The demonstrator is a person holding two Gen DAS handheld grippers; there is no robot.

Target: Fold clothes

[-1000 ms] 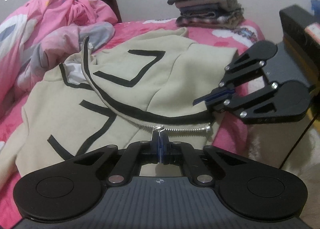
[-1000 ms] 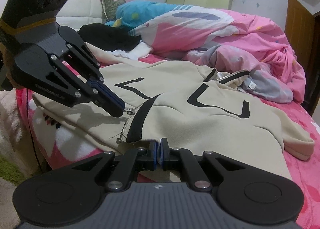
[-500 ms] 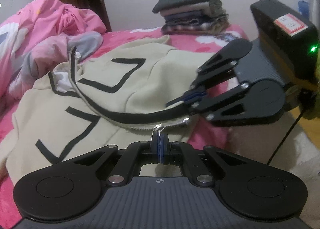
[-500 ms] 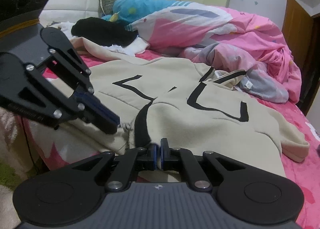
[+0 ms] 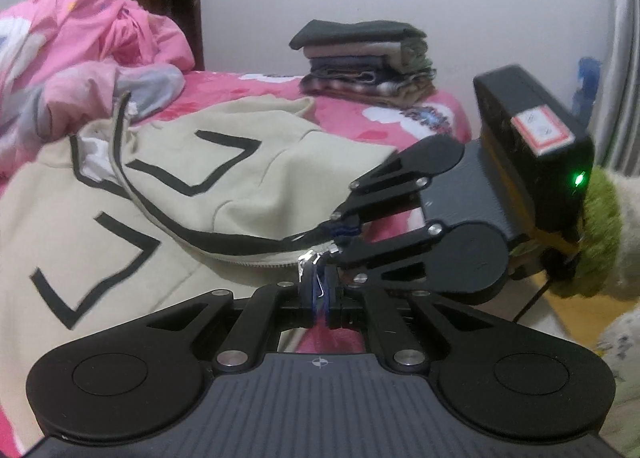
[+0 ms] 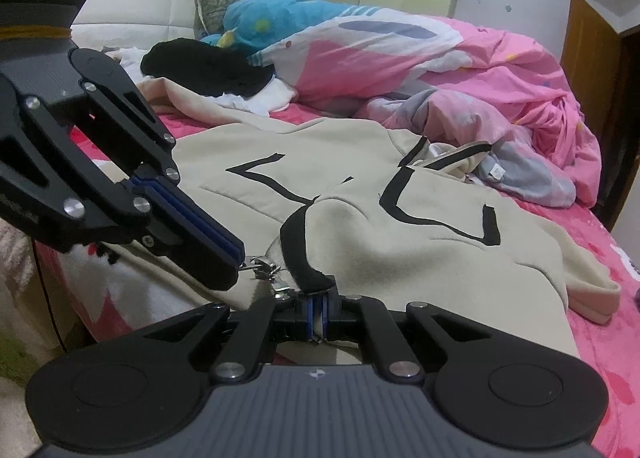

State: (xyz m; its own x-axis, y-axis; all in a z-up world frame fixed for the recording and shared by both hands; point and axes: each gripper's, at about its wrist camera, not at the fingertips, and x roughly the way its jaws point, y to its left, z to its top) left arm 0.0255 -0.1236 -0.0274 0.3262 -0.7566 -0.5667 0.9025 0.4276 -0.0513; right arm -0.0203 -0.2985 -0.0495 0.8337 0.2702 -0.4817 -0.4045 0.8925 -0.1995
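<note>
A cream zip-up jacket with black line trim lies spread on the pink bed, front side up. In the left wrist view my left gripper is shut on the metal zipper pull at the jacket's bottom edge. My right gripper comes in from the right, shut on the black-trimmed front edge just above the pull. In the right wrist view the right gripper pinches that black-edged hem. There the left gripper holds the zipper pull close beside it.
A stack of folded clothes sits at the bed's far corner. A crumpled pink duvet, a black garment and a blue pillow lie behind the jacket. A fuzzy green sleeve holds the right gripper. The bed edge runs just under both grippers.
The two grippers have drawn together, so the right one's tips now sit right at the zipper pull. The jacket's two front edges have bunched toward each other.
</note>
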